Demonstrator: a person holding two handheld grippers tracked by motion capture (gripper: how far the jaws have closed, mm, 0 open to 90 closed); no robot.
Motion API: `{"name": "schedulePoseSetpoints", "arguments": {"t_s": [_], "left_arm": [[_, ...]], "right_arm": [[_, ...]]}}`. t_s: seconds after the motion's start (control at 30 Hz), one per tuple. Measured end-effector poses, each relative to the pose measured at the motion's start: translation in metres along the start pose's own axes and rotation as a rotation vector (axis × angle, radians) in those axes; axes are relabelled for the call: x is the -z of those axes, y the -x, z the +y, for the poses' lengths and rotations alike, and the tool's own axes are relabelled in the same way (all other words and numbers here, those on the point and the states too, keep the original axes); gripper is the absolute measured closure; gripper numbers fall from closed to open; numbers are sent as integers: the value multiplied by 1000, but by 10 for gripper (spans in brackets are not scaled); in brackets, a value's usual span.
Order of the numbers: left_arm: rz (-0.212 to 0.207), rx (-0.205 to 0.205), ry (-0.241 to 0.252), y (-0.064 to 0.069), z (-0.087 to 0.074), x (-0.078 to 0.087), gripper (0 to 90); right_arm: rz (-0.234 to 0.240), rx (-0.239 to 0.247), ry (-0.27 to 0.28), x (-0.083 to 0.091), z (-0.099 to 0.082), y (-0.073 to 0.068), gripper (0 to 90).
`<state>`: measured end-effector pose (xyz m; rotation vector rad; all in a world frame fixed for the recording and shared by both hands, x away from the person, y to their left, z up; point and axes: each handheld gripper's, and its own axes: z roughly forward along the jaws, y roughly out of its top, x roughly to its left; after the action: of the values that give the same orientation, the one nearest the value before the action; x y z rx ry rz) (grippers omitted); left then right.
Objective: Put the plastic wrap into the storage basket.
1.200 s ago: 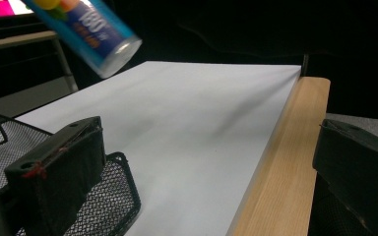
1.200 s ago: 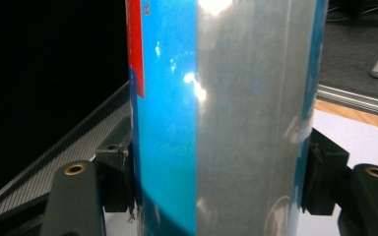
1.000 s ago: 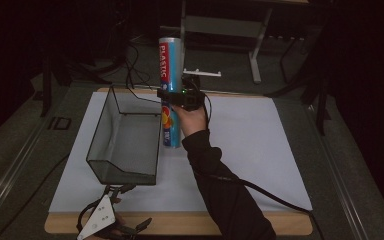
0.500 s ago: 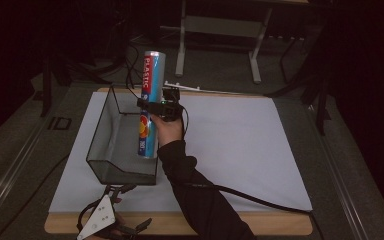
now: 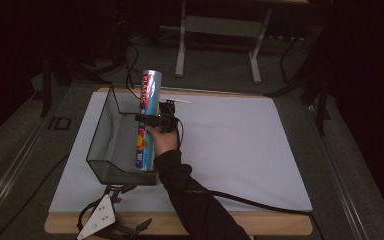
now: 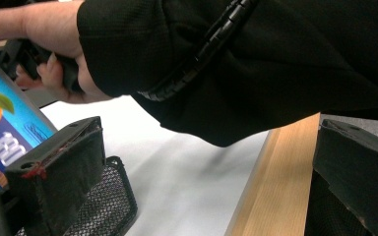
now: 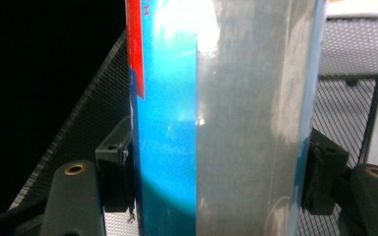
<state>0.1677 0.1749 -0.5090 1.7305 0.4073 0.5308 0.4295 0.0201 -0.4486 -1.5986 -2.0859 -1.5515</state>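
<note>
Leftward and lower than 1 second ago, the blue tube now stands upright inside the mesh basket at its right wall, pinched mid-length by the right gripper, forearm reaching from the near edge. Left gripper rests spread near the basket's near corner.

The high view is dim: only the white sheet on the table catches light from above, and everything around that sheet sinks into black. In the right gripper view, white glare burns out the top of the blue tube, which sits soft and slightly blurred.
</note>
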Motion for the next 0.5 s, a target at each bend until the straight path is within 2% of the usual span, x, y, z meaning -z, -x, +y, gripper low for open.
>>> {"name": "schedulePoseSetpoints", "arguments": {"t_s": [0.07,0.17,0.2,0.3,0.5], "left_arm": [[-2,1,0,0,0,0,1],[0,1,1,0,0,0,1],[0,2,1,0,0,1,1],[-2,3,1,0,0,0,1],[-4,-1,-3,0,0,0,1]], "right_arm": [[-11,-3,-17,-4,-4,1,319],[-56,40,-43,-9,-10,1,319],[-63,48,-44,-10,-13,1,319],[-66,31,-47,-11,-14,2,319],[-102,62,-46,-15,-17,-4,316]]}}
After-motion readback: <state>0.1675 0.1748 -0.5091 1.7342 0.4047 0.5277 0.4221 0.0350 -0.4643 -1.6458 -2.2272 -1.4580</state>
